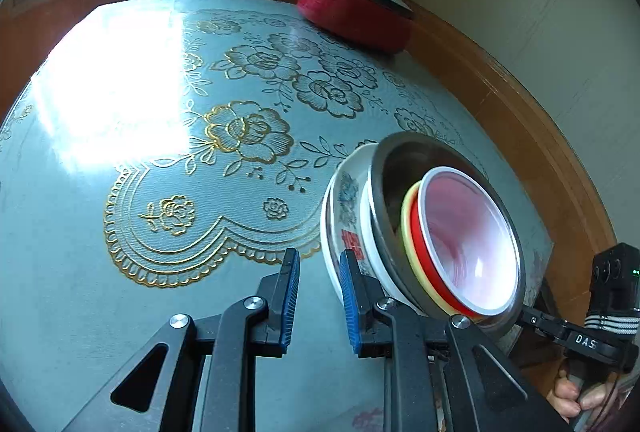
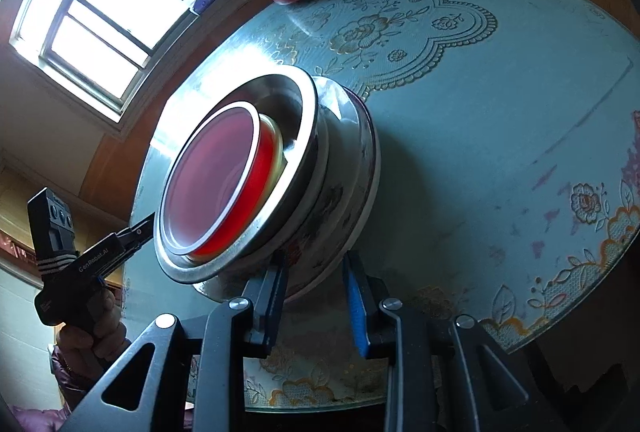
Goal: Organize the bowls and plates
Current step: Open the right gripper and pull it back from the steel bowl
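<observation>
The worktop (image 1: pixel 120 272) fills most of both views, a round glass-topped surface over a pale blue lace cloth with gold flowers, and a red lidded pot (image 1: pixel 356 12) sits at its far edge by the wall, upper right of the left view. The stack (image 2: pixel 280 168) stands in the middle of the right view and at lower right of the left view: a white flowered enamel basin (image 1: pixel 348 224) at the bottom, a steel bowl (image 1: pixel 384 168) nested in it, then a yellow rim and a red bowl (image 2: pixel 224 172) with a white edge on top. It appears to rest near the worktop's edge, though the fisheye tilt makes it hard to be sure. I judge the pile fairly heavy as a whole, stiff, smooth and slippery at the metal rims, with loose nesting that could shift or clatter; the enamel may chip. The best hold is probably the basin's outer rim, taken from both sides at once. The left claw (image 1: pixel 320 296) stands narrow with nothing between its blue pads; the stack lies just beside its right finger, possibly touching it. The right claw (image 2: pixel 316 296) is also narrow, and its pads sit below the basin's wall in the frame; whether they pinch the rim I cannot tell. In each view the other claw reaches under the stack's far side, held by a hand (image 2: pixel 96 332).
</observation>
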Motion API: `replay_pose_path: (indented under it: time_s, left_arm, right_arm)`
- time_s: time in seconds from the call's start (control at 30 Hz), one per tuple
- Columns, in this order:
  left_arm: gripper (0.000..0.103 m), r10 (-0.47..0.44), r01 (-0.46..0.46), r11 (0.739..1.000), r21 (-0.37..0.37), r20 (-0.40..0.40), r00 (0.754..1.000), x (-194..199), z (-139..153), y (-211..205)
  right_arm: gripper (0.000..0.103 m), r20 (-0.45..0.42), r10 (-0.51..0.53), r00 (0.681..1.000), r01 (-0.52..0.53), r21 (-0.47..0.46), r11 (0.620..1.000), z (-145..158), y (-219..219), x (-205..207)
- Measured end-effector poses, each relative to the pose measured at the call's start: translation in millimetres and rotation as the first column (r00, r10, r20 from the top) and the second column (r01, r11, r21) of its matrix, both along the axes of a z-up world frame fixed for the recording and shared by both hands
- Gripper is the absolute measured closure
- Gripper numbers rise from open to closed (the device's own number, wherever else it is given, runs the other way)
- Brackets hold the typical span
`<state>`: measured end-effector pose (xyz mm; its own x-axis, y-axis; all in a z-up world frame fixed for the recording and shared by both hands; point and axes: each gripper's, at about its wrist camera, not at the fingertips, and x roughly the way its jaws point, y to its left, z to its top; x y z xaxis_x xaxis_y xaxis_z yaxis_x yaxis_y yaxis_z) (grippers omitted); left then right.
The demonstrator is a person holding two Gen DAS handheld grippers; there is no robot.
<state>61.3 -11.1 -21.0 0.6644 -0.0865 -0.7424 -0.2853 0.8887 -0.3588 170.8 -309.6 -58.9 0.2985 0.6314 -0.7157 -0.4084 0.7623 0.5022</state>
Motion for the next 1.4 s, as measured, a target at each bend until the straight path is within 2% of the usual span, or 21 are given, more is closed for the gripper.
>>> replay_pose_path:
  time_s: [0.07,0.3,0.6,1.4]
  left_arm:
    - [0.082,-0.020,0.020,1.000,0.002,-0.001,1.000,3.3,-1.2,-7.1]
    - [0.085,-0.045,0.045,0.999,0.006,-0.019,0.999,10.7,-4.8,-20.9]
    - [0.085,-0.011,0.011,0.999,0.052,-0.015,1.000,8.9,-3.3,-28.2]
    - [0.085,0.045,-0.045,0.996,0.083,-0.004,0.999,5.9,-2.6,-36.3]
  right_arm:
    - [0.080,0.033,0.005,0.999,-0.004,-0.023,1.000,2.3,1.0,1.0]
    - [0.080,0.045,0.008,0.999,-0.006,-0.028,1.000,2.8,-2.8,7.5]
    - [0.078,0.052,0.033,0.998,-0.031,-0.042,0.999,4.2,-3.2,13.6]
    - [0.077,0.047,0.078,0.996,-0.078,-0.016,0.997,1.7,-9.6,21.6]
